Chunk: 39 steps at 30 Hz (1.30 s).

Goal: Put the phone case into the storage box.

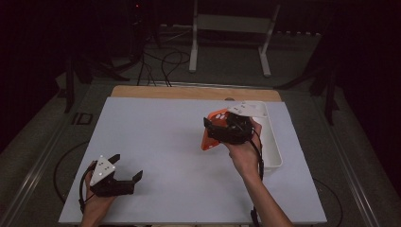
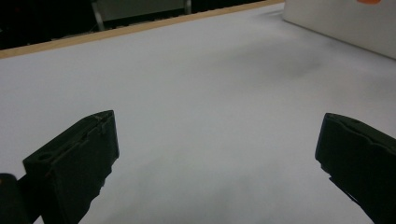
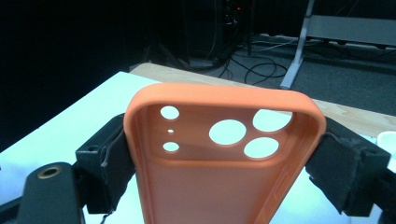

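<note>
Our right gripper (image 1: 222, 130) clamps an orange phone case (image 3: 224, 158) by its two long edges, holding it above the white table (image 1: 161, 142), camera cutouts farthest from our hand. Just behind the gripper sits a white bin (image 1: 272, 142). Our left gripper (image 1: 126, 166), well apart, rests low with jaws wide, holding nothing.

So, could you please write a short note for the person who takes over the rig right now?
Right gripper: shut on the orange phone case, fingers pressing its two long edges, held in the air beside the white bin.
Left gripper: open, holding nothing, low over the white table at the near left.
Done: the case is grasped and lifted.
Left: where the case must go is not visible; probably set it down, or pass it to the free left gripper.
</note>
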{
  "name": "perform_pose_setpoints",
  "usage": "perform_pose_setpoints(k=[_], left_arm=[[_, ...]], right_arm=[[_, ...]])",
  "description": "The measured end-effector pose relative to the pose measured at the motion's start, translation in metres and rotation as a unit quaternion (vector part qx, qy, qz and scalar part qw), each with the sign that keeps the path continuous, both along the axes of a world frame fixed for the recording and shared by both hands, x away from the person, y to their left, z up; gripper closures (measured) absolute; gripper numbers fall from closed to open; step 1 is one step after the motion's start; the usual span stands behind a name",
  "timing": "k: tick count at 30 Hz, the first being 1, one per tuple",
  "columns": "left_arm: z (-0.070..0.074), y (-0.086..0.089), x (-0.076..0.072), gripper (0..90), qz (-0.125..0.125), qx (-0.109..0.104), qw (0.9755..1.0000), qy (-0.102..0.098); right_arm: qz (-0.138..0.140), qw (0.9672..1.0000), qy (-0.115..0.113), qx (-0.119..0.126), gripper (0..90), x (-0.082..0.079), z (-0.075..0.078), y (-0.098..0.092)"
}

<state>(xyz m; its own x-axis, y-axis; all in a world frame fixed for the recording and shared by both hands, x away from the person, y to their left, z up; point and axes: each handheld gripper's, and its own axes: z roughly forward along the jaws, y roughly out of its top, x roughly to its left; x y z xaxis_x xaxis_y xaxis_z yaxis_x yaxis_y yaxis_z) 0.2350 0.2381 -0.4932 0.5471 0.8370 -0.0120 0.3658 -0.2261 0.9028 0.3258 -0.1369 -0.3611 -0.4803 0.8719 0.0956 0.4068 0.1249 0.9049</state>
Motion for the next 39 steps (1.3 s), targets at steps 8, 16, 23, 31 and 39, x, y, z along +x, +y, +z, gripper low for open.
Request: perform_pose_setpoints(k=[8,16,23,31,39], left_arm=[[0.001,0.0,0.0,0.4,0.001,-0.004,1.0,-0.002],[0.001,0.0,-0.001,0.4,0.0,-0.007,1.0,-0.002],[0.002,0.001,-0.001,0.4,0.001,-0.009,1.0,-0.003],[0.001,0.001,-0.001,0.4,0.001,-0.009,1.0,-0.002],[0.002,0.001,-0.001,0.4,0.001,-0.008,1.0,-0.002]], right_arm=[[-0.007,1.0,-0.002,-0.003,15.9,0.005,0.002,-0.001],[-0.015,0.9998,-0.01,-0.006,15.9,0.01,0.006,-0.001],[-0.017,0.9998,-0.012,-0.005,15.9,0.013,0.009,0.0],[-0.022,0.9996,-0.014,-0.009,15.9,0.017,0.01,-0.001],[-0.029,0.9995,-0.012,-0.009,15.9,0.021,0.011,-0.003]])
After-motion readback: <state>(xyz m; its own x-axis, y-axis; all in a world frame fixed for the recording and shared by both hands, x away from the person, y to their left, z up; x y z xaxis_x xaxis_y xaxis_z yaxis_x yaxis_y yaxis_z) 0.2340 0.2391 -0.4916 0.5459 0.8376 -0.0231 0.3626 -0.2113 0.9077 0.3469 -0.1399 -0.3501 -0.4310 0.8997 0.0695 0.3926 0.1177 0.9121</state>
